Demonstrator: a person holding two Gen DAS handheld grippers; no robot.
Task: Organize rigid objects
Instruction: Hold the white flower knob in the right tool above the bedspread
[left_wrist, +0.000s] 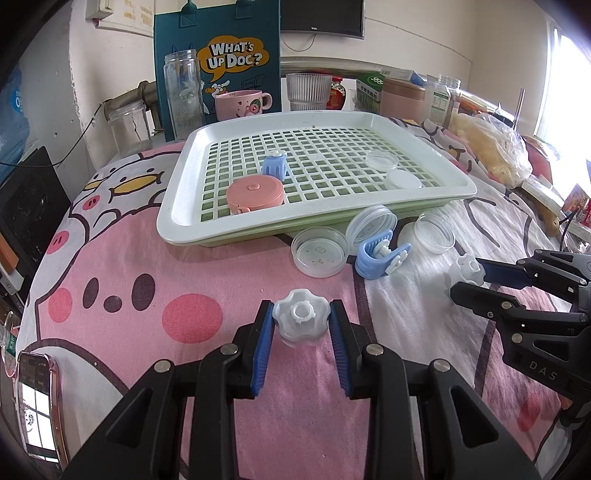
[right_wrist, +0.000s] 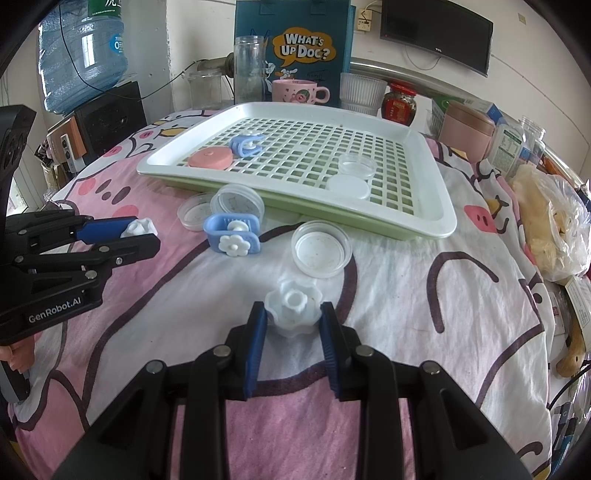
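Cartoon-print pink cloth (left_wrist: 147, 280), slatted tray (left_wrist: 177, 218)

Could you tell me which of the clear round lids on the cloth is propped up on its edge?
The lid leaning against the tray, just behind the blue clip; the other two cloth lids lie flat.

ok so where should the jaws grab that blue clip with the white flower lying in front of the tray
Grip the blue clip across its two flat side walls, coming down from above. It lies on the bedsheet with its open U facing up and the white flower knob sticking out toward the camera, so the parallel sides probably give the firmest hold. The clear lids touching its far side leave little room there.
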